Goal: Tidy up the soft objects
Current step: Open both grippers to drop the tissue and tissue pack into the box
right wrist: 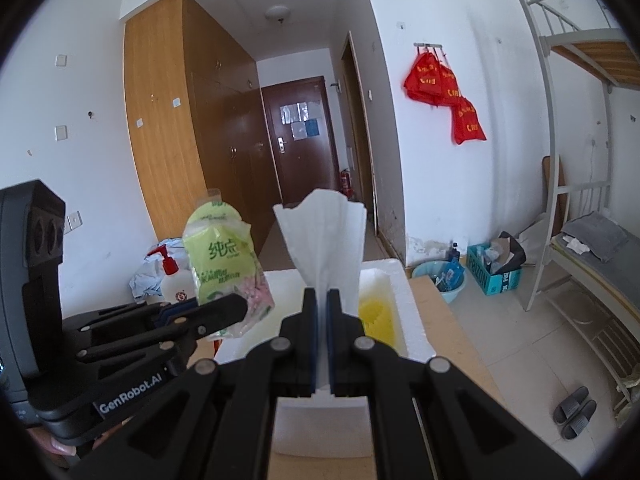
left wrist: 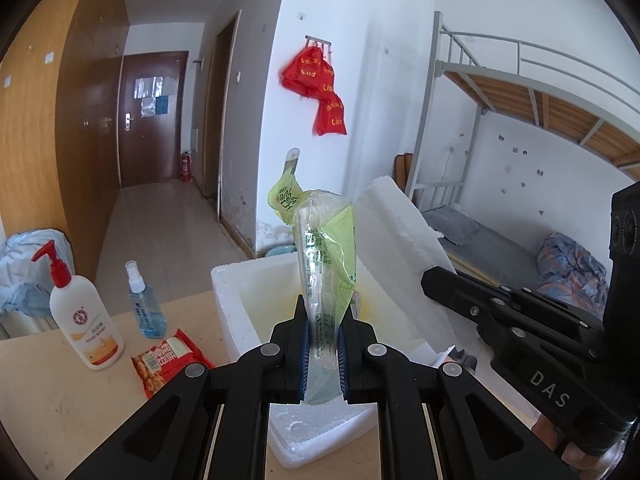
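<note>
My left gripper (left wrist: 323, 354) is shut on a green tissue pack (left wrist: 326, 264) and holds it upright above the open white foam box (left wrist: 230, 300). The pack also shows in the right wrist view (right wrist: 222, 268), with the left gripper (right wrist: 224, 312) on it. My right gripper (right wrist: 323, 340) is shut on the edge of the white foam lid (right wrist: 324, 240) and holds it up over the box (right wrist: 408, 320). The lid shows at the right in the left wrist view (left wrist: 400, 240). Something yellow (right wrist: 374, 312) lies inside the box.
On the wooden table (left wrist: 60, 392) stand a white pump bottle (left wrist: 86, 320) and a blue spray bottle (left wrist: 144, 308); a red snack packet (left wrist: 168, 360) lies beside them. A bunk bed (left wrist: 520, 120), a blue basin (right wrist: 444, 276) and slippers (right wrist: 576, 412) are to the right.
</note>
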`<action>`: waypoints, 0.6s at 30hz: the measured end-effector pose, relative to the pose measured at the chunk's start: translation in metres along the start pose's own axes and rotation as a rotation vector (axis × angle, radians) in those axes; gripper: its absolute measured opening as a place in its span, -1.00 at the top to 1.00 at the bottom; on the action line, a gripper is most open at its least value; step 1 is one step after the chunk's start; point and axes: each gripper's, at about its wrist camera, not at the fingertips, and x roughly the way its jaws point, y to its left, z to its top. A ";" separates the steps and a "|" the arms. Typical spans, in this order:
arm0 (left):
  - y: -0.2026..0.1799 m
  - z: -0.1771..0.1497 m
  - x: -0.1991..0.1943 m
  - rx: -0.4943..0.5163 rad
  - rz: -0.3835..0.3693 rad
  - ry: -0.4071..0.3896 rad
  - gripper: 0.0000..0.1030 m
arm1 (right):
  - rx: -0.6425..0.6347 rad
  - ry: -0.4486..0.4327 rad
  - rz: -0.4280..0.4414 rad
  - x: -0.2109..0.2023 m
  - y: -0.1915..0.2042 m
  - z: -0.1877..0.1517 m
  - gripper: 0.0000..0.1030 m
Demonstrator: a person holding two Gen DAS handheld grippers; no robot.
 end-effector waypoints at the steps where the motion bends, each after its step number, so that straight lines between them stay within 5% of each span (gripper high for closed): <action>1: 0.000 0.001 0.001 -0.001 0.001 0.000 0.76 | 0.000 0.002 0.000 0.002 -0.002 0.001 0.88; 18: 0.002 0.003 0.006 -0.010 0.004 0.017 0.76 | 0.026 0.030 0.023 0.017 -0.011 0.011 0.87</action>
